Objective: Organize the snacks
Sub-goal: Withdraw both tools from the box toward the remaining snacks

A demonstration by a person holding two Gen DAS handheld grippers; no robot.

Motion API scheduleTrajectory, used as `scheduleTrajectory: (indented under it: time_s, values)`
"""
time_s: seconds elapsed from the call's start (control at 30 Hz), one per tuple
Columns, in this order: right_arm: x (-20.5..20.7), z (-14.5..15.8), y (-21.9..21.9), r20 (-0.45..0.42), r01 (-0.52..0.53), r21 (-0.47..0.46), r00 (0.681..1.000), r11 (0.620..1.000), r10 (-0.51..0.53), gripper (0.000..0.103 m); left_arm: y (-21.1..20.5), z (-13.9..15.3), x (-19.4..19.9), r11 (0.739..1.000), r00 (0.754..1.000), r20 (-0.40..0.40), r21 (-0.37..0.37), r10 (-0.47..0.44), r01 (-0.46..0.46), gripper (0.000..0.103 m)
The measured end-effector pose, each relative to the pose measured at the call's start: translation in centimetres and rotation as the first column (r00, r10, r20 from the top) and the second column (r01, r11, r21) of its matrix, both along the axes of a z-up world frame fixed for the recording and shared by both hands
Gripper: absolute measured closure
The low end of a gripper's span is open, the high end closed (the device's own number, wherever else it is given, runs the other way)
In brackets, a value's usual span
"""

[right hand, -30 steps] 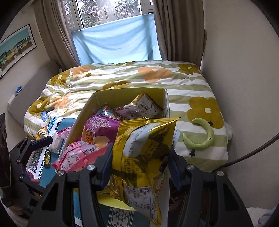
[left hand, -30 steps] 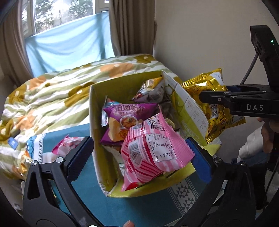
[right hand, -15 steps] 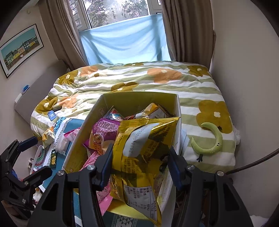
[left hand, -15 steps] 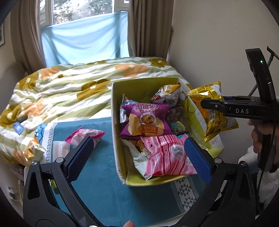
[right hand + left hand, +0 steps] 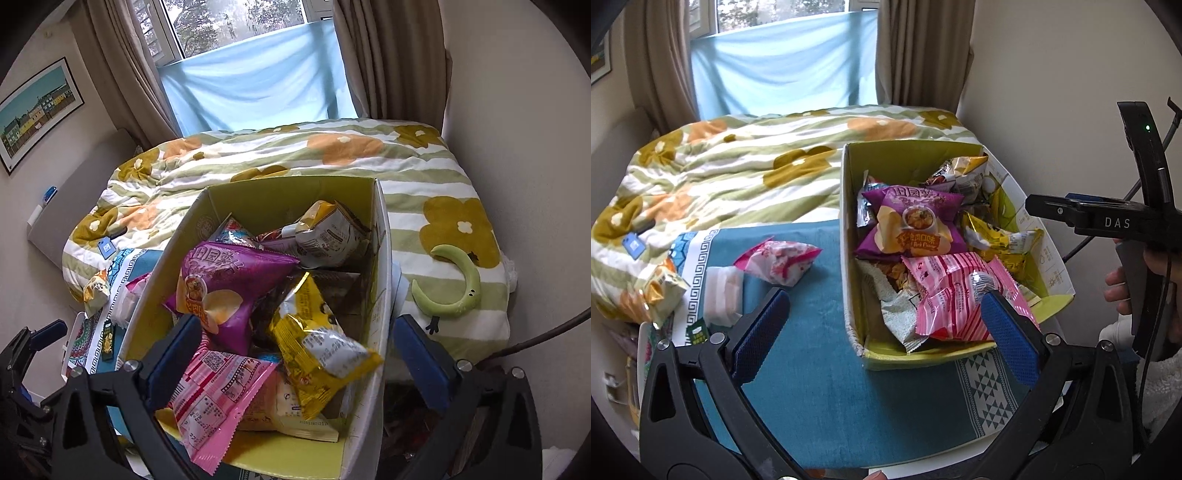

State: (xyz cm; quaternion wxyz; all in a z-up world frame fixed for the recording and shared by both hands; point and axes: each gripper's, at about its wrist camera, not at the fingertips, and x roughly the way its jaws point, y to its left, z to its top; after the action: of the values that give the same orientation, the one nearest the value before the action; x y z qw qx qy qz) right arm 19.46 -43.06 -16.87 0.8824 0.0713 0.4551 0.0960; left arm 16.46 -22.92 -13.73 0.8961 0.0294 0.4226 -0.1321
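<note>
**A:** Your right gripper (image 5: pixel 295 354) has just been opening, and its fingers (image 5: pixel 173 350) now stand wide apart with nothing pressed between them. The yellow snack bag (image 5: pixel 314 339) lies loose inside the box (image 5: pixel 380 258), tilted against the box's right wall, on top of the other packets. I judge that's why you hover over the box: to let the bag drop in.

**B:** And relative to your fingers?

**A:** Below and between them, touching neither. The purple chip bag (image 5: pixel 221 284) sits to its left inside the box, the pink striped packet (image 5: pixel 218 391) at the box's near end.

**B:** Your left gripper (image 5: pixel 886 332)?

**A:** Fingers (image 5: pixel 761 332) apart too, empty, held over the blue cloth (image 5: pixel 820 387) on the tabletop, spanning the box's near left corner. Left of the box a pink packet (image 5: pixel 777 260) and a white packet (image 5: pixel 722 295) lie on the cloth, so you're likely placed to collect one of those next.
</note>
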Motion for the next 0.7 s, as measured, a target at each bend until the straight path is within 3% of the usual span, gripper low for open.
scheduleTrajectory:
  time_s: [0.37, 0.7]
  values:
    - [-2.6, 3.9, 1.8, 0.071, -0.008, -0.054, 0.997, 0.998, 0.012, 0.0, 1.2, 2.5, -0.9, 1.0, 0.999, 0.041, -0.011, -0.008, 0.008, 0.001]
    - [-4.8, 7.4, 5.5, 0.144, -0.016, -0.052, 0.989, 0.999, 0.023, 0.0, 6.2, 5.2, -3.1, 1.0, 0.996, 0.09, 0.002, 0.023, -0.023, 0.001]
